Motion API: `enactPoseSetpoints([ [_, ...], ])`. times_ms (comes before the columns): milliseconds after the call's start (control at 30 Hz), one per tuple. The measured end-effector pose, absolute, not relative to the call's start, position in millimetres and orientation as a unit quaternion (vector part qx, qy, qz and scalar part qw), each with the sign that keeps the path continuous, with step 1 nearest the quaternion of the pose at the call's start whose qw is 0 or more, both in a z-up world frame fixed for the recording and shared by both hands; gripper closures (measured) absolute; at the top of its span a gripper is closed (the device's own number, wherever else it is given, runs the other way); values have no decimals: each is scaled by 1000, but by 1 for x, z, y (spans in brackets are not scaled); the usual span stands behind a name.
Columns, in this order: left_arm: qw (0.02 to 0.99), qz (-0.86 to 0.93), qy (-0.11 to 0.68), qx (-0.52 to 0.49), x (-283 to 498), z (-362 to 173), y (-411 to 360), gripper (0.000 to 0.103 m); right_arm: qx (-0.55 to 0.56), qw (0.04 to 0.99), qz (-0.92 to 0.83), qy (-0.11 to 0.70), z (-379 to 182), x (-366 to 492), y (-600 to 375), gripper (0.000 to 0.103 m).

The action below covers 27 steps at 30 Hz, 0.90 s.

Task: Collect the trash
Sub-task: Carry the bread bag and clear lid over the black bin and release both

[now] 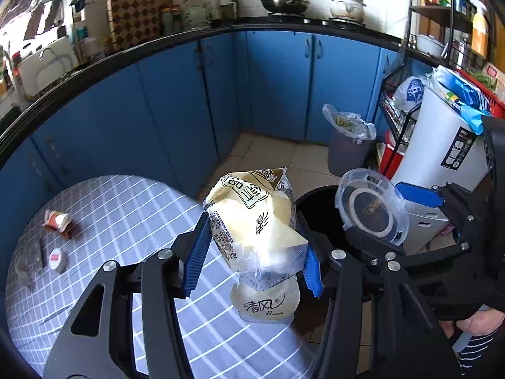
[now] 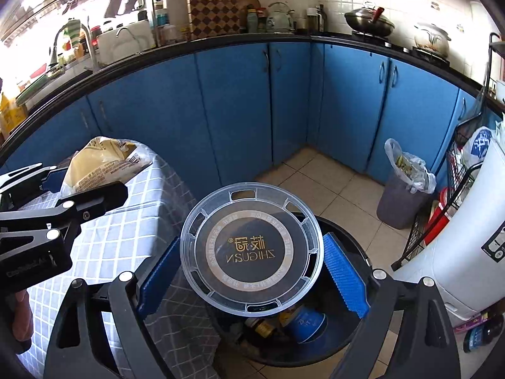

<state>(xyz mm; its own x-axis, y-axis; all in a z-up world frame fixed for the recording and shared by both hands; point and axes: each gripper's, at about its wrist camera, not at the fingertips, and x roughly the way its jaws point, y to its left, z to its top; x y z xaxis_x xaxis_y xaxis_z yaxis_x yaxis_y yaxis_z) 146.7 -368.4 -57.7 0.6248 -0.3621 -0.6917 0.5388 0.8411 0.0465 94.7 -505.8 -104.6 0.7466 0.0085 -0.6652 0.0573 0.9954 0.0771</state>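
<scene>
From the left wrist view, the left gripper [image 1: 252, 249] had its jaws clamped on a crumpled yellow tissue wrapper [image 1: 255, 227], held in the air past the tabletop's [image 1: 126, 208] edge nearest the black bin [image 1: 318, 208], not yet squarely over the opening; let go there and it could have caught the rim and dropped to the floor. A crushed carton [image 1: 58, 221] and a small white cap [image 1: 56, 259] lay back near the tabletop's far-left edge. From the right wrist view, the right gripper [image 2: 252, 265] had its jaws pinching a clear plastic lid [image 2: 252, 249] by its rim, right above the black bin [image 2: 356, 334]. That thin, slick edge grip looked risky: a tilt could have sent the lid gliding sideways, missing the opening.
</scene>
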Motion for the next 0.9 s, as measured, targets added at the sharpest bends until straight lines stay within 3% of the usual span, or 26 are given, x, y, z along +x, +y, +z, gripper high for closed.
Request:
enactPoseSetpoints([
  [400,886,-284,340,139,165,-58,-423,44,60,933,-37,352,-116,103,-539,17],
  [533,887,-286,336,135,170,-58,-433,20,71,934,-41,348,-119,104,-550,17],
  [567,887,-287,335,134,171,-58,-433,18,73,934,-41,348,-120,105,-552,17],
  [900,886,-287,336,142,173,-65,-439,17,83,929,-38,358,-134,109,-555,17],
])
